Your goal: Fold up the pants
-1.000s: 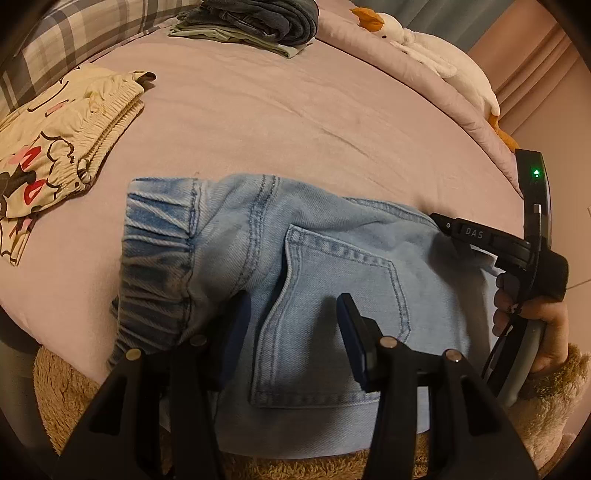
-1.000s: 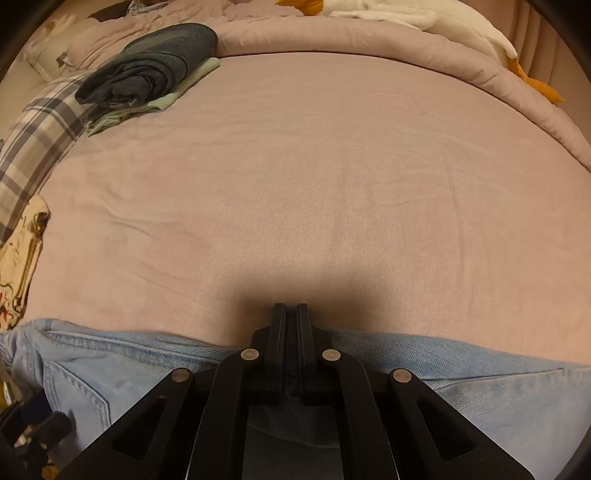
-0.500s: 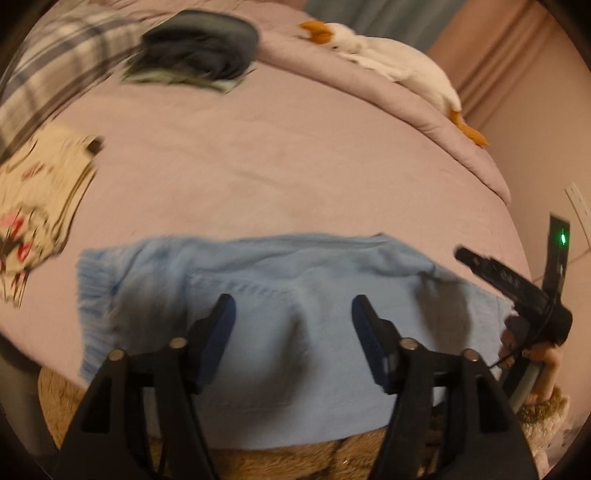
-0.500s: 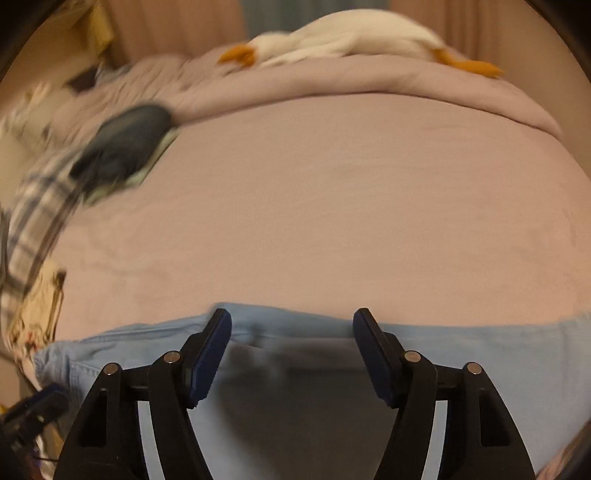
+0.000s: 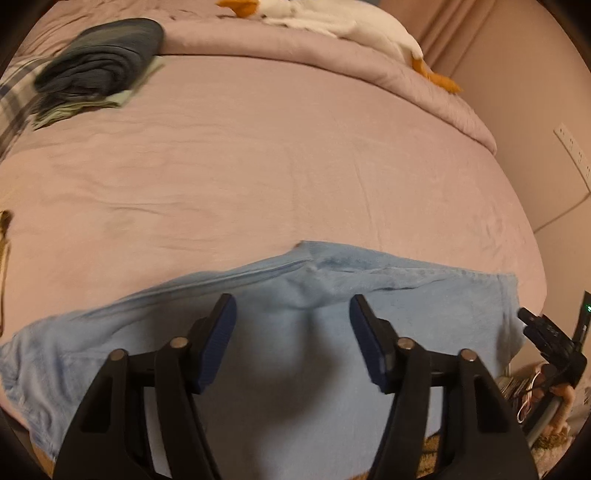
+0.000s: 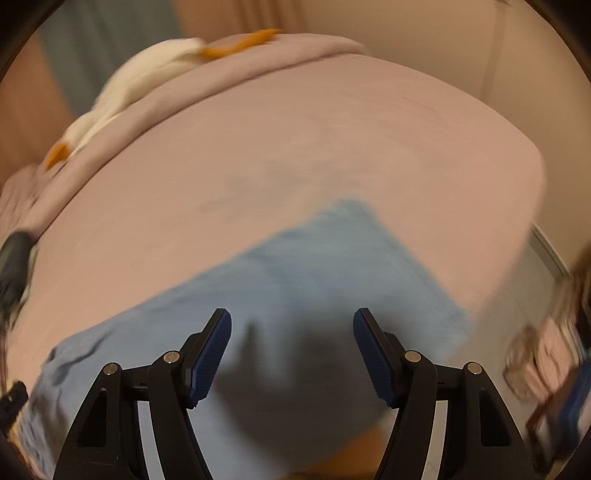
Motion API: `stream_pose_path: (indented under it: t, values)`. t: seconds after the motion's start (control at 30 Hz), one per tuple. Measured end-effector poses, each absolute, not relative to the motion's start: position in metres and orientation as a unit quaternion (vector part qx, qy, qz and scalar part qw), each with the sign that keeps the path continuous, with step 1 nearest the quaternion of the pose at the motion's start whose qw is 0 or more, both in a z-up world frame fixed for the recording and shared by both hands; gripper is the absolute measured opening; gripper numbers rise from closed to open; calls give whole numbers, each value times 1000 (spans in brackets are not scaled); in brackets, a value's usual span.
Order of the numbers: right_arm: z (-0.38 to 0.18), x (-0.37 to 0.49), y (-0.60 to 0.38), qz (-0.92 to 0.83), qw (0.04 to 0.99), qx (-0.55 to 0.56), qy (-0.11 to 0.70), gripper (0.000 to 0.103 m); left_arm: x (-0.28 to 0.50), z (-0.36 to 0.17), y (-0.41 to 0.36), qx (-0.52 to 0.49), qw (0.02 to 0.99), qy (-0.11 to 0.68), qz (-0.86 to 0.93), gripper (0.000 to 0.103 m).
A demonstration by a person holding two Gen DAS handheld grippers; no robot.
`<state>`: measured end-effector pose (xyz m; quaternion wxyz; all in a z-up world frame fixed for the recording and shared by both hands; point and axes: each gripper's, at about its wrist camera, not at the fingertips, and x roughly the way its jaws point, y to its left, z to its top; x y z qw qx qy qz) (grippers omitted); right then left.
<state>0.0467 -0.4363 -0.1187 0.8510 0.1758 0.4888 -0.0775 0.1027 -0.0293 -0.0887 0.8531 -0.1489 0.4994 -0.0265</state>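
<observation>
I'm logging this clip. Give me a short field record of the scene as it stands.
surface: bed, pink sheet
garment: light blue jeans lying along the near edge
left gripper: open over the jeans, nothing held, jaws just closing a little
right gripper: open over the jeans, nothing held
far corner: folded clothes
far edge: plush goose

Your pants [image 5: 303, 354] are light blue denim, a matt woven cloth with raised stitched seams, softly creased. They lie on the bed [image 5: 258, 166], whose pinkish sheet is matt, smooth cloth with fine wrinkles. Your left tongs [image 5: 293, 328] and right tongs [image 6: 291, 341] are matt black plastic with dull metal rivets; their blue pads [image 6: 212, 350] look finely ribbed, rubbery. The folded clothes [image 5: 99, 55] at the far corner are dark, ribbed-looking fabric. The plush toy [image 5: 343, 22] has soft white and orange pile.
</observation>
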Motion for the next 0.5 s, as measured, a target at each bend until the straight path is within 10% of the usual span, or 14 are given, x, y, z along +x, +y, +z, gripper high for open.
stream_pose_path:
  t: [0.5]
  values:
    - [-129, 64, -490, -83, 836, 250, 481, 68, 157, -128, -40, -114, 848, 517, -14, 48]
